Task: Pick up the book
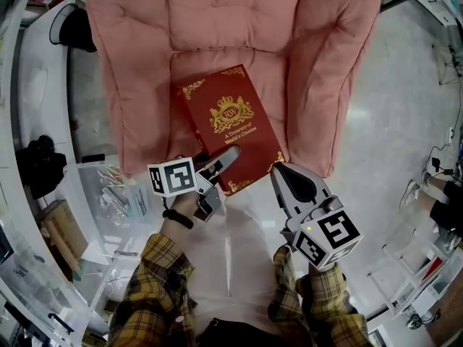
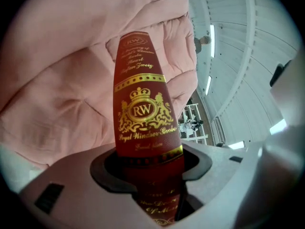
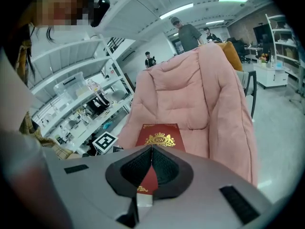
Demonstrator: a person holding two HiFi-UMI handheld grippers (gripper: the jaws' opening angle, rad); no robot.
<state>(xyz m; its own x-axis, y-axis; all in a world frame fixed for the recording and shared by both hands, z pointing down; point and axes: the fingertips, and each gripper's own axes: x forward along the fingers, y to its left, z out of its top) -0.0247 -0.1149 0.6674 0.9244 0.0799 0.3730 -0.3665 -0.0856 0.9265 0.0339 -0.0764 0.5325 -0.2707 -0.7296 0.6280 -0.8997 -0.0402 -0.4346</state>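
Observation:
A dark red book (image 1: 228, 121) with a gold crest lies tilted on the seat of a pink padded chair (image 1: 137, 63). My left gripper (image 1: 224, 157) is shut on the book's near left edge. In the left gripper view the book (image 2: 140, 113) stands up out of the gripper (image 2: 150, 161), spine toward the camera, with the pink chair (image 2: 57, 80) behind it. My right gripper (image 1: 282, 173) sits at the book's near right corner, its tips pressed together. In the right gripper view its tips (image 3: 151, 149) meet in front of the book (image 3: 161, 137), and a strip of red cover shows through the gap below them.
White benches with clear plastic boxes (image 1: 108, 194) and a black object (image 1: 40, 161) line the left side. Pale floor lies to the chair's right, with cables and racks at the far right. Shelving (image 3: 71, 104) and standing people (image 3: 188, 32) show behind the chair (image 3: 209, 94).

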